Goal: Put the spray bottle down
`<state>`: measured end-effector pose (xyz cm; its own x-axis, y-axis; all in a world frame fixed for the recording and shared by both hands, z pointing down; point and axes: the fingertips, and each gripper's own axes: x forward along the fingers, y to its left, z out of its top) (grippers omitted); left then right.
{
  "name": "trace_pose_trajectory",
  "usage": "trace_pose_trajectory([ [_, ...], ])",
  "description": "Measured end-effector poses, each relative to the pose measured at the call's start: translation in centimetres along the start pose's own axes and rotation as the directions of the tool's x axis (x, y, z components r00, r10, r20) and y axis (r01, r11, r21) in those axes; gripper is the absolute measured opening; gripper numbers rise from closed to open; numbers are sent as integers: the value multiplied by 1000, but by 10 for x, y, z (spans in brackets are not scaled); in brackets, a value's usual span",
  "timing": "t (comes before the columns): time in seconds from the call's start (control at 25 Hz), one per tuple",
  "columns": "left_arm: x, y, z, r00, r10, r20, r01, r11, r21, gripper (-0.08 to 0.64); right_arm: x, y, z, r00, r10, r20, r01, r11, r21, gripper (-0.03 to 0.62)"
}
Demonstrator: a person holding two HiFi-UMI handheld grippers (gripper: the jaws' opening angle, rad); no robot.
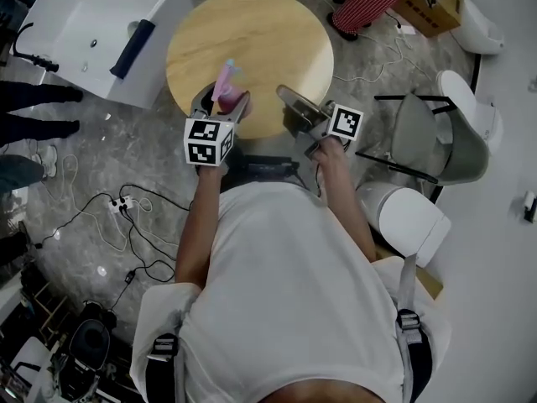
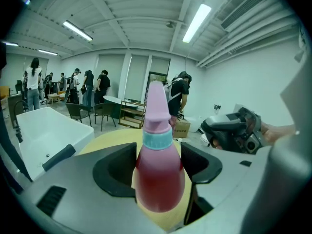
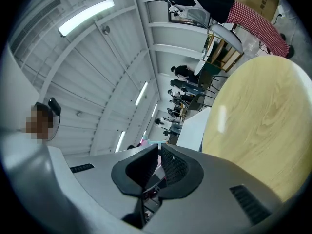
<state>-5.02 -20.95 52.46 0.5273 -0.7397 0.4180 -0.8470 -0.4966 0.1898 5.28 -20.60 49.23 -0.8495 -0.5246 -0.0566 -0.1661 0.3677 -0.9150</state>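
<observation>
We had our left tool clamped on the upright bottle, the surface just below and ahead of it, our empty right tool pinched nearly together alongside; next, we judged, came a level lowering, then letting go.

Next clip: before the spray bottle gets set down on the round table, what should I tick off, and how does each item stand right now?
1. Grip: the left hand-held gripper has both jaws against the pink spray bottle: ok.
2. Bottle upright, nozzle on top: ok.
3. Bottle over the round wooden table, inside its near edge: ok.
4. Tabletop ahead of the bottle is bare: ok.
5. Gap between the bottle's base and the tabletop: cannot tell.
6. Right hand-held gripper shut, empty, apart from the bottle: ok.
</observation>
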Motion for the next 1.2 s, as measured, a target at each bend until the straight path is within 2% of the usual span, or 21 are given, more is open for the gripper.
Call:
trace_pose_trajectory([
  [0.44,27,37,5,997,-70,-11,70,998,0,287,34,-9,10,997,-71,33,71,997,-13,26],
  [0.72,50,46,5,996,-82,-31,82,997,2,287,39,-19,11,994,-103,21,104,995,-3,26],
  [0.96,76,45,11,997,-68,-36,69,998,10,287,41,-34,26,995,-95,1,95,995,19,26],
  [1.2,108,60,14,999,-21,-48,22,1000,21,287,56,-52,54,998,-64,-19,65,997,42,26],
])
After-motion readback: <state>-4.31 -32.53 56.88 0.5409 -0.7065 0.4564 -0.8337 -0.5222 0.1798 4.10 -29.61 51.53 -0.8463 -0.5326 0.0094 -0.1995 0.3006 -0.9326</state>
